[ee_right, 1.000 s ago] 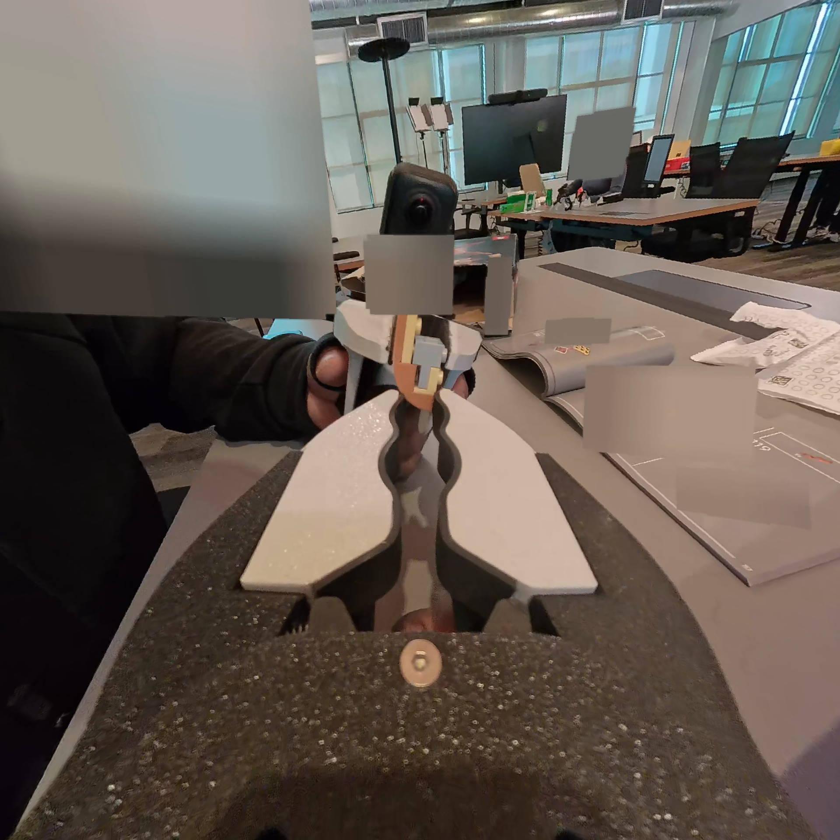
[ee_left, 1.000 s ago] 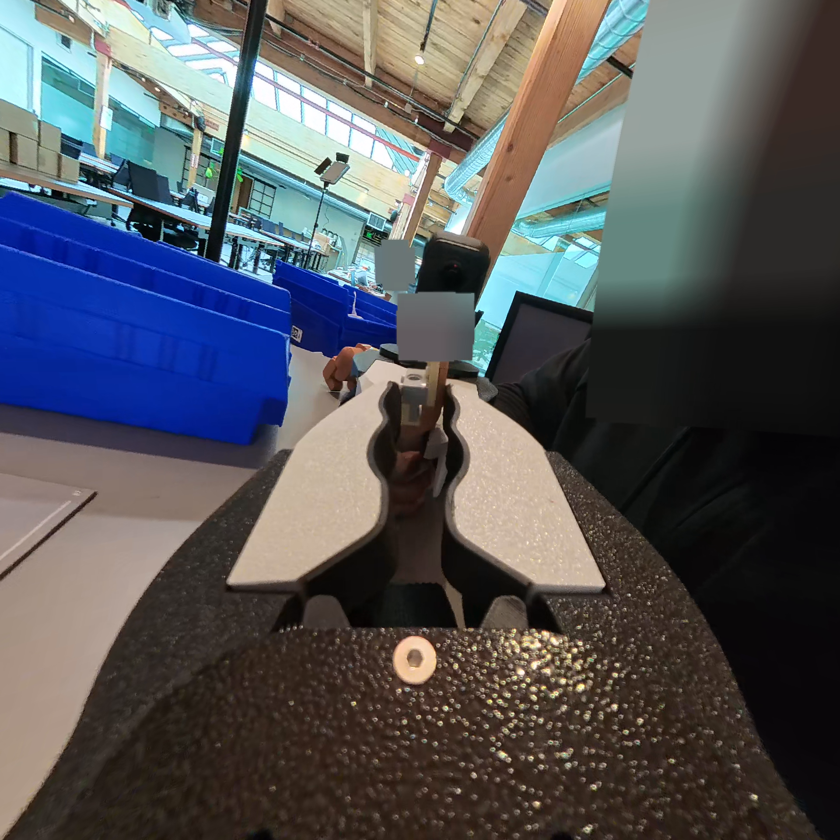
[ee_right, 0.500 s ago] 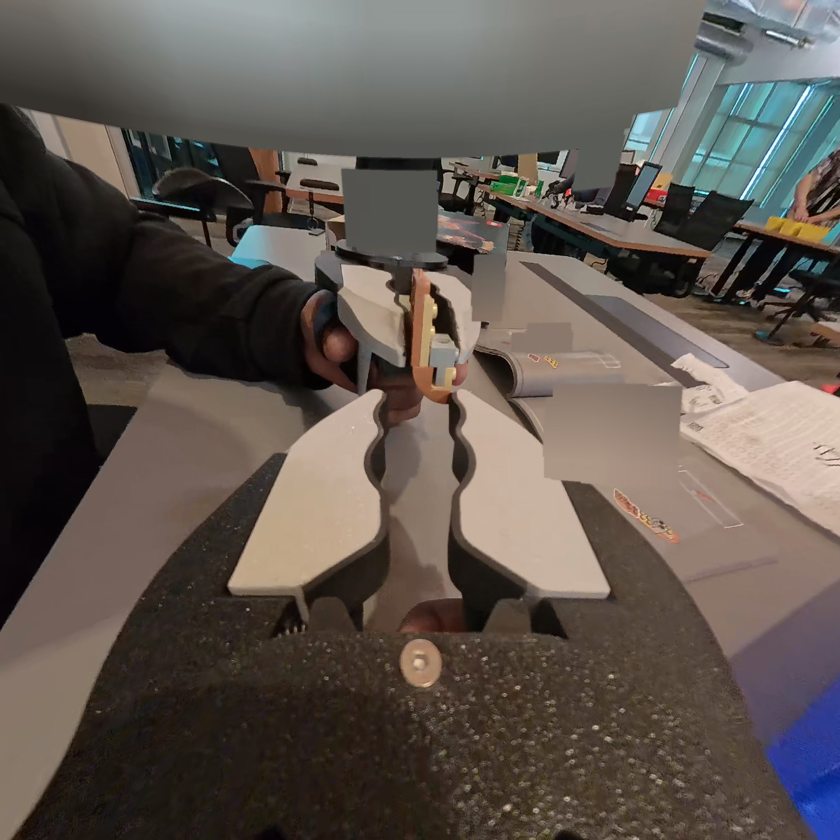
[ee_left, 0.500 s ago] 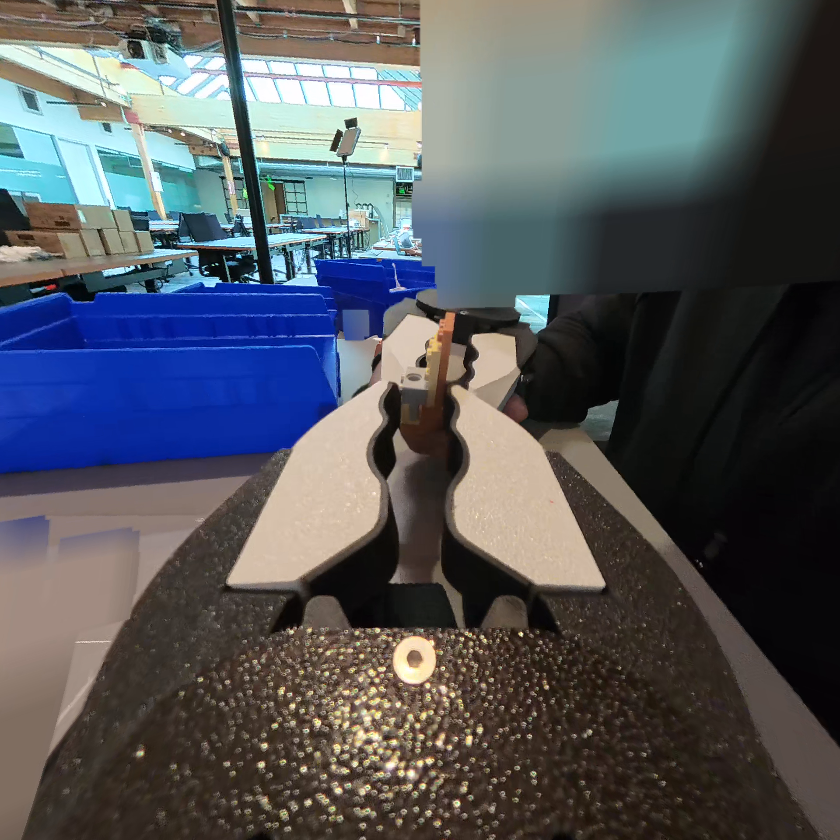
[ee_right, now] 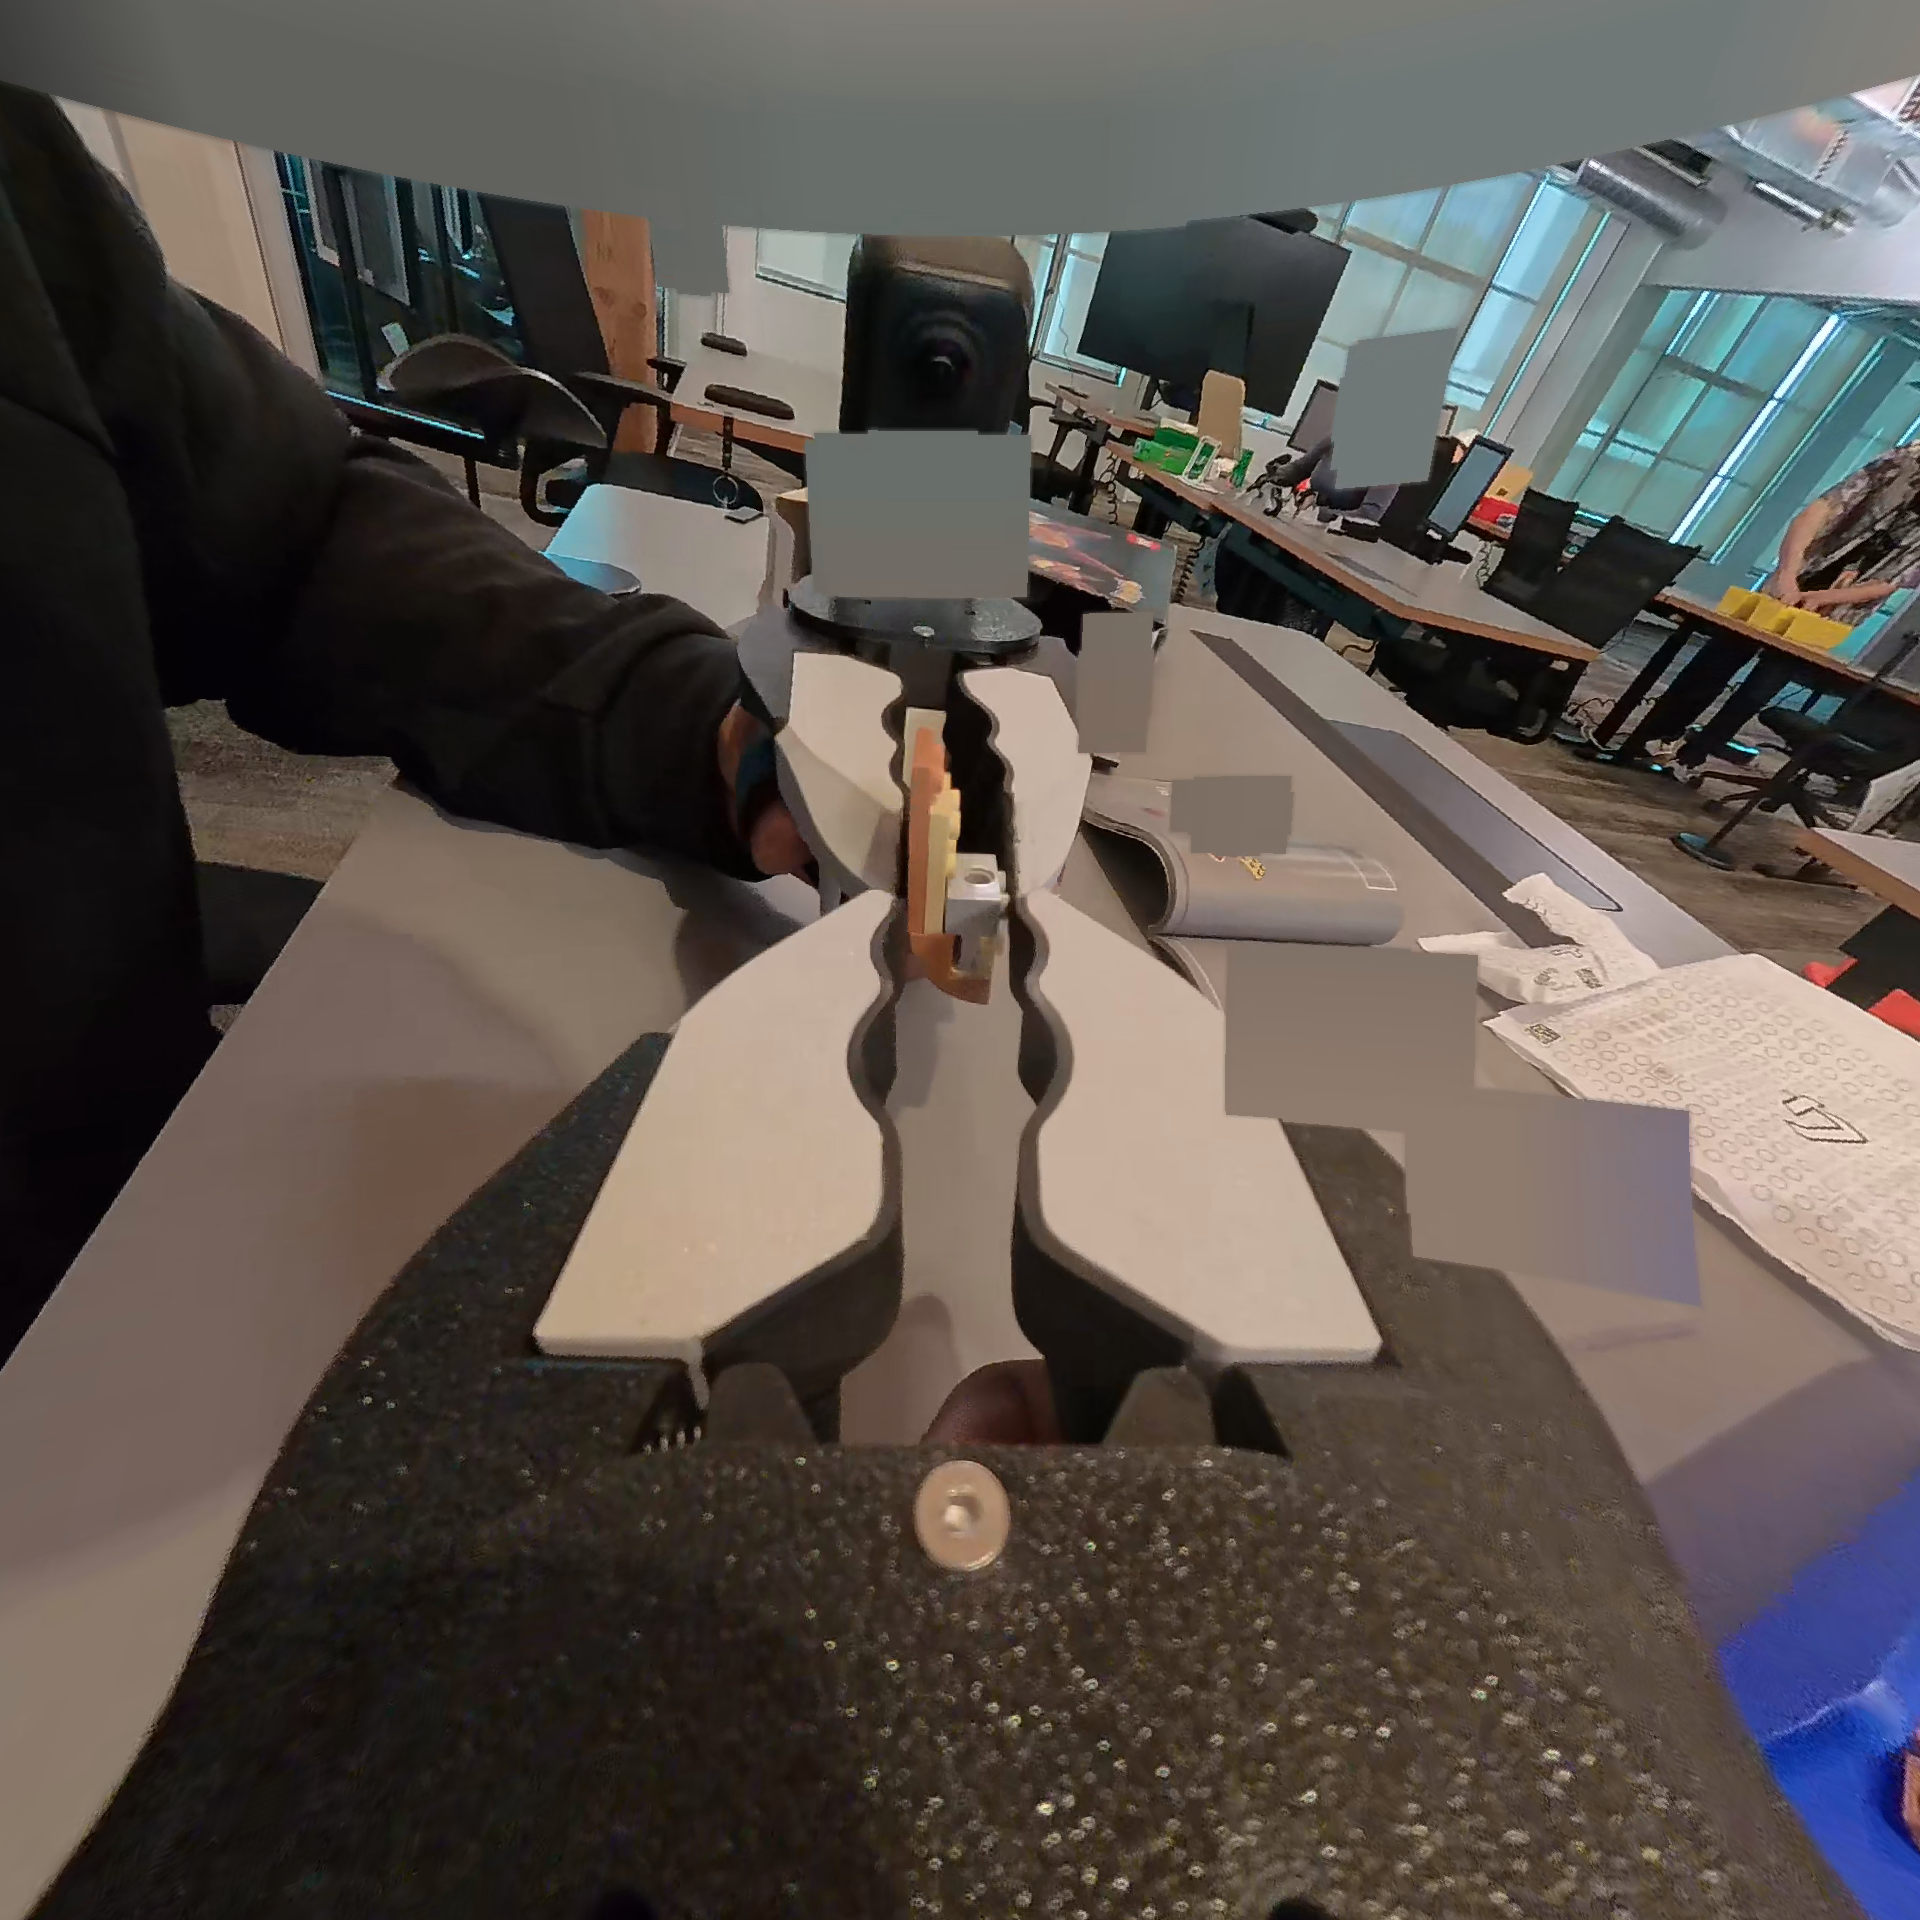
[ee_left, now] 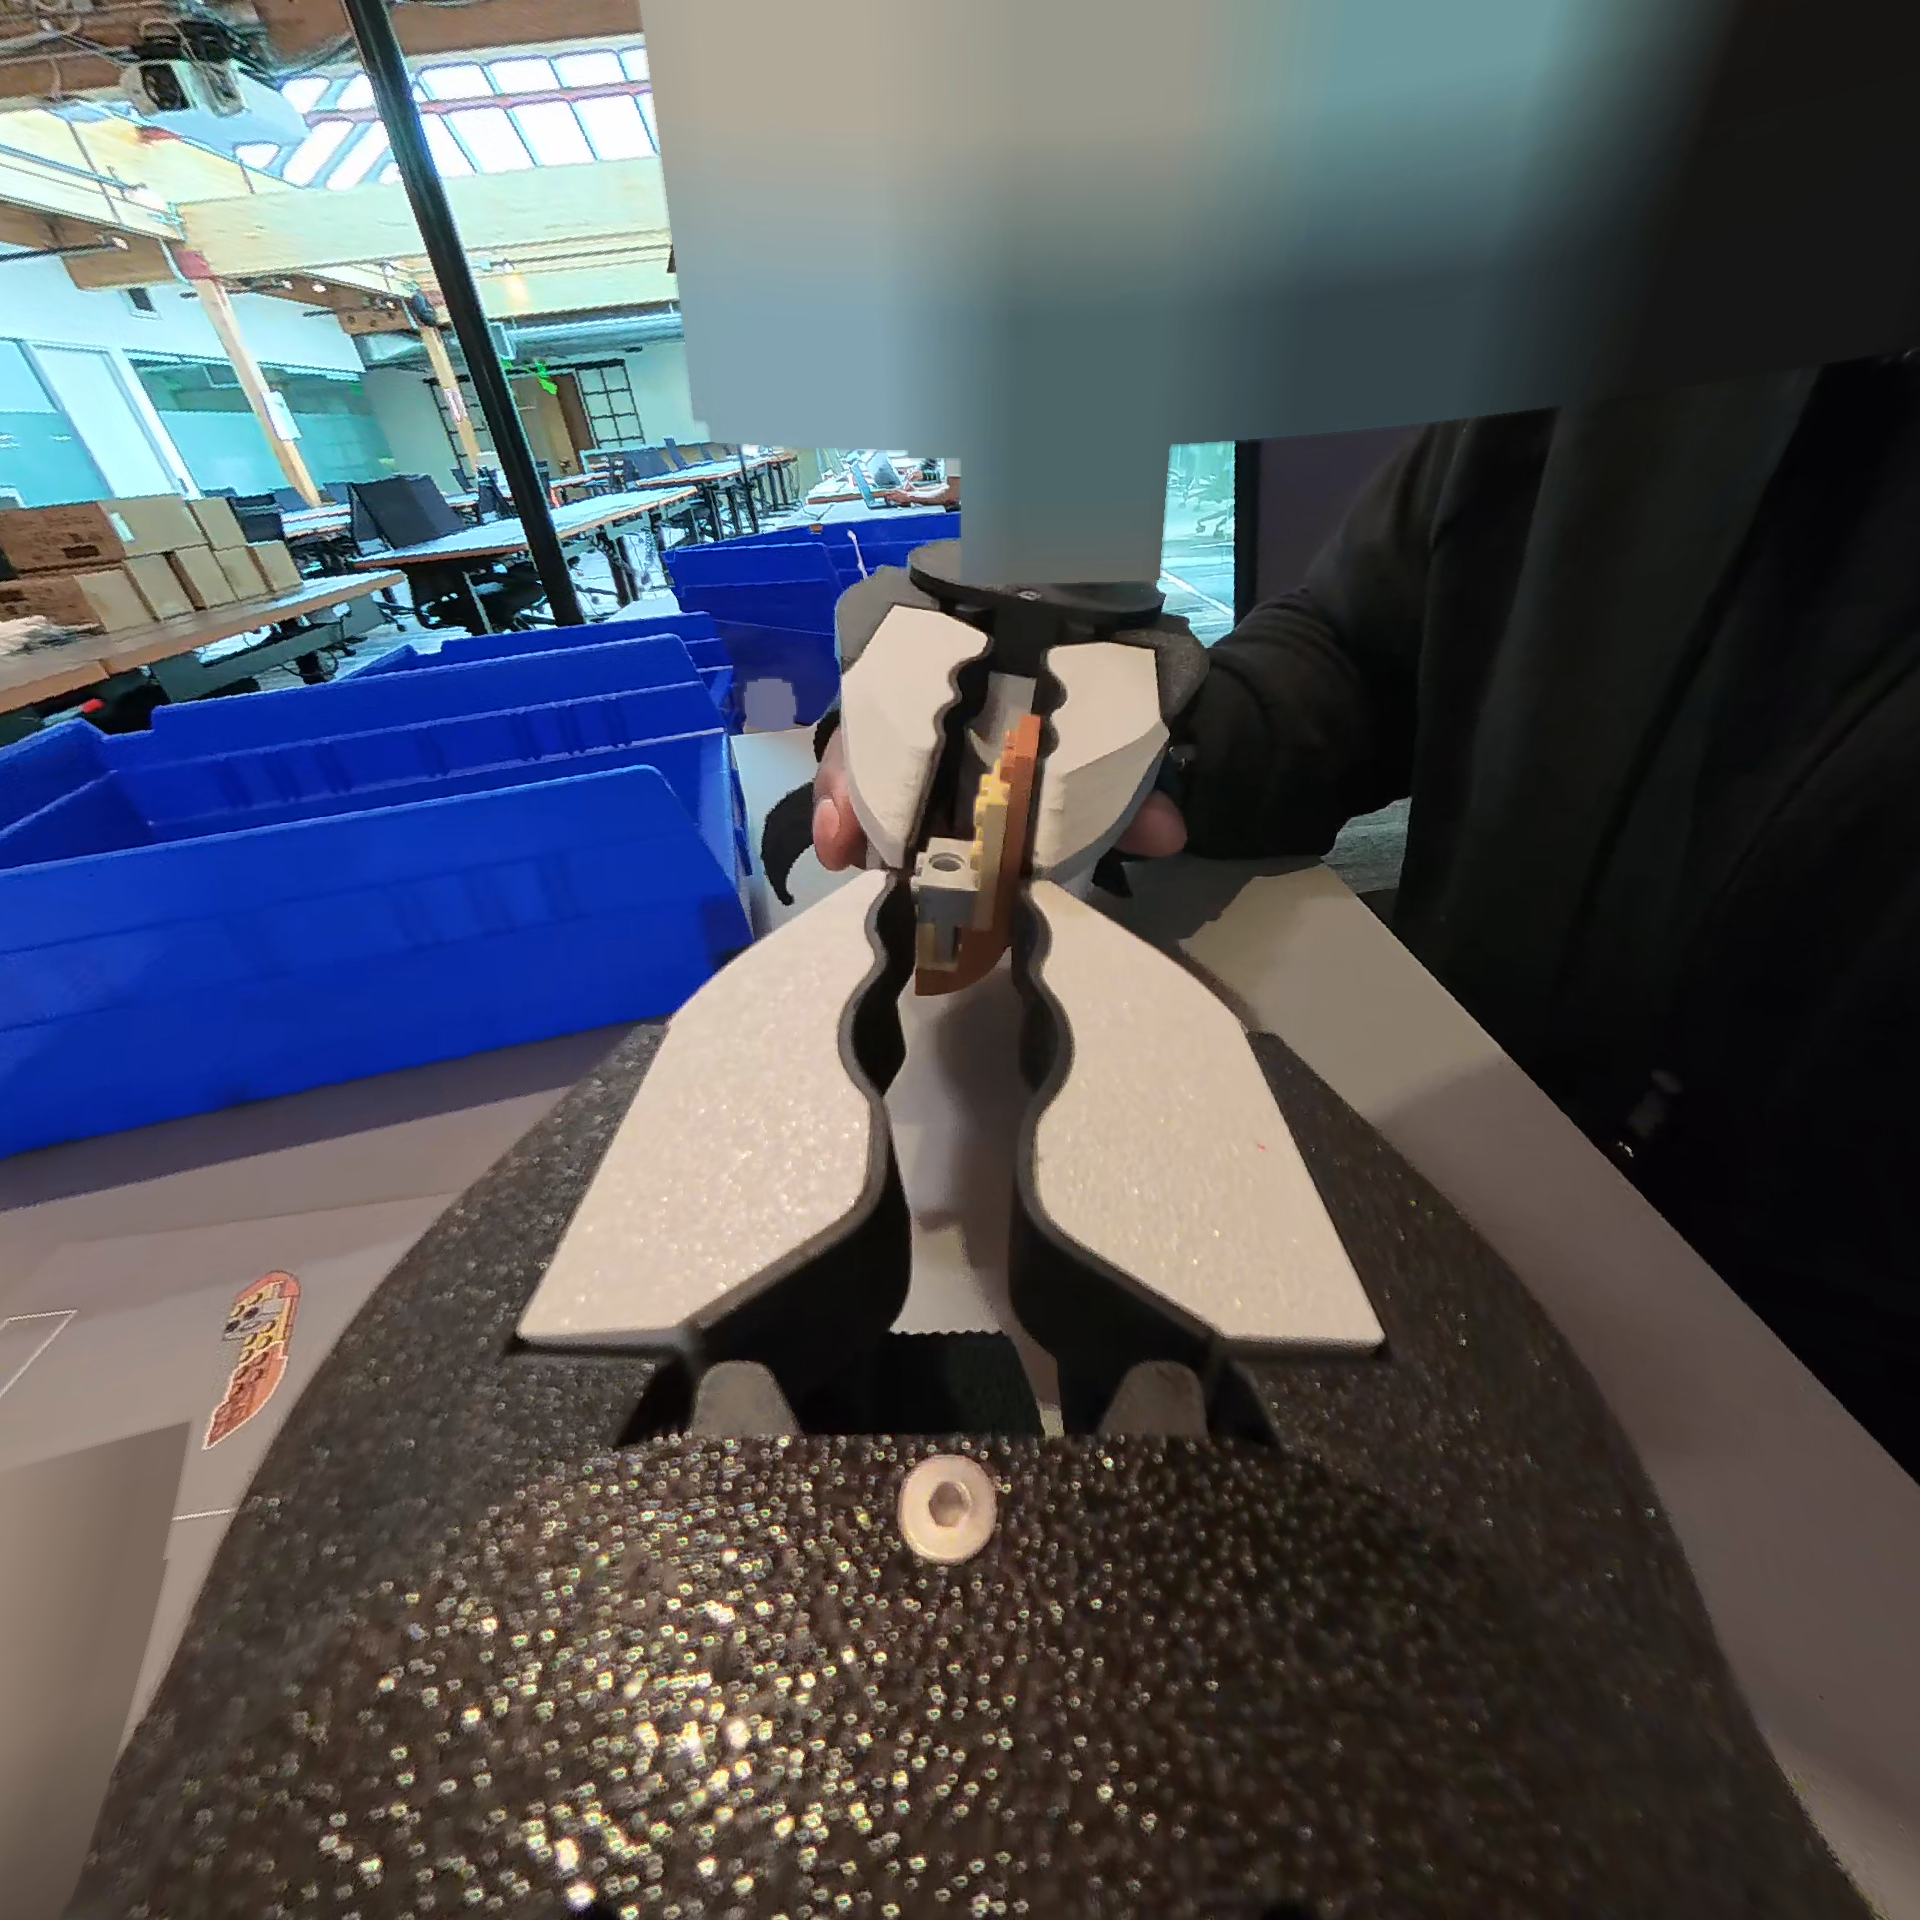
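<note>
**Two grippers meeting on a small brick assembly**

Left gripper [ee_left: 954,914] and facing right gripper [ee_left: 971,790], tip to tip, both closed on a brown, yellow and grey brick assembly [ee_left: 977,883] above the grey table [ee_left: 1403,1039]; blue bins [ee_left: 364,883] at left.

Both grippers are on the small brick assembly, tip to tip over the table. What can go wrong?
1. The left gripper and right gripper pinch the same brick assembly only at their fingertips; any twist may pry its stacked plates apart.
2. One side of each grip bears on the protruding grey brick, which might pop off.
3. It hangs near the table edge; a dropped piece may fall off.
</note>
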`<state>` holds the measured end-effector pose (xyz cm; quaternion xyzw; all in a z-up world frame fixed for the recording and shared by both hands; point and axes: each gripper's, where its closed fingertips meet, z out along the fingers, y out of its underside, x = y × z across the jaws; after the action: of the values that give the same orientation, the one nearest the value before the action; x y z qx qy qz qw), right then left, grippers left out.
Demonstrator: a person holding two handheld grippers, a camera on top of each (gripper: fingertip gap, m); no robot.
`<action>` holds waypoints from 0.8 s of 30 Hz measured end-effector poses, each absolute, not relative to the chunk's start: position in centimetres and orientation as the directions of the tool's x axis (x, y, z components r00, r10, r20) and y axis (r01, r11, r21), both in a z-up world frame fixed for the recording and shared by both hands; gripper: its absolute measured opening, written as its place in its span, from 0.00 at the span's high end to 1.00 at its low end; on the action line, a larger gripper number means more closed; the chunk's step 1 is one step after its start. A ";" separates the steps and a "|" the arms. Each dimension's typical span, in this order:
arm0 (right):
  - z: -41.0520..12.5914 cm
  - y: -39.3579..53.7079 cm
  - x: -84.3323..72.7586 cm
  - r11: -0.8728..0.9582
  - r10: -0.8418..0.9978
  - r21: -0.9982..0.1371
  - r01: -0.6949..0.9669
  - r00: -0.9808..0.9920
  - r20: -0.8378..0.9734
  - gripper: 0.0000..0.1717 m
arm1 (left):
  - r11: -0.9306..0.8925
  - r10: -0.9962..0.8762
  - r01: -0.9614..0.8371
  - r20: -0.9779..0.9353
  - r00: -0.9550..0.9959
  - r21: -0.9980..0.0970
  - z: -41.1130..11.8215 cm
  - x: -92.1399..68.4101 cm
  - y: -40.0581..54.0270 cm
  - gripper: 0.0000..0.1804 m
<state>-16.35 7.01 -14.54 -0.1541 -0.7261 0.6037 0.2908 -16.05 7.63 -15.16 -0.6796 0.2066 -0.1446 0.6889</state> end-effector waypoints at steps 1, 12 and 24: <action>-14.6 6.9 -16.3 0.228 0.570 -0.965 -0.129 -0.786 0.240 0.89 | 0.035 -0.484 -0.084 -0.091 0.870 -0.996 -15.2 -16.0 7.6 0.90; -14.9 6.8 -16.1 0.256 0.559 -0.959 -0.121 -0.791 0.249 0.90 | 0.032 -0.508 -0.042 -0.052 0.860 -0.999 -15.4 -15.7 7.5 0.90; -15.0 7.3 -16.3 0.224 0.578 -0.970 -0.097 -0.788 0.212 0.90 | 0.004 -0.472 -0.082 -0.075 0.878 -0.997 -15.5 -15.9 8.0 0.90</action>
<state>-16.27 7.29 -14.95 -0.1646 -0.7301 0.6008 0.2808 -15.94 8.01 -15.52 -0.6908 0.2006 -0.1434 0.6797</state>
